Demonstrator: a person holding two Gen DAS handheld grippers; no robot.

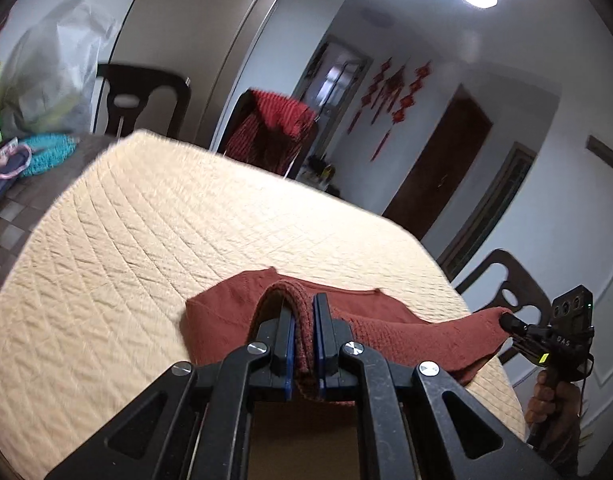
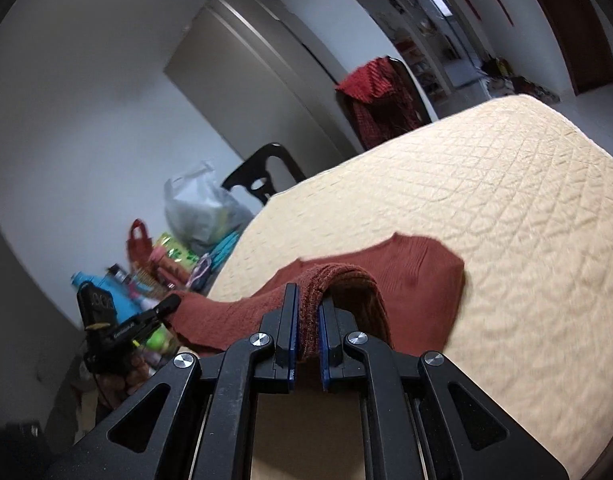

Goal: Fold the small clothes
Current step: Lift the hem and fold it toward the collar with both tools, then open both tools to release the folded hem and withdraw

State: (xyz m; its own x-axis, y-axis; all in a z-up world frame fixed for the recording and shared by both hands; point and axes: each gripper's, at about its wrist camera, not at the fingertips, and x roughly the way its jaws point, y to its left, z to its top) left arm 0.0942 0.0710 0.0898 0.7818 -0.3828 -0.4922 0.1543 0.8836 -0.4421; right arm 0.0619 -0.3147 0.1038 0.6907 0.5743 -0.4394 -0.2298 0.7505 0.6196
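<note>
A rust-red knit garment lies partly on the cream quilted cover and is lifted along its near edge. My left gripper is shut on a bunched fold of it. My right gripper is shut on another fold of the same garment. In the left wrist view the right gripper pinches the garment's right end. In the right wrist view the left gripper pinches its left end. The cloth hangs stretched between the two.
Dark chairs stand around the table, one draped with a red cloth. A plastic bag, bottles and small items crowd the table's left end beyond the quilted cover.
</note>
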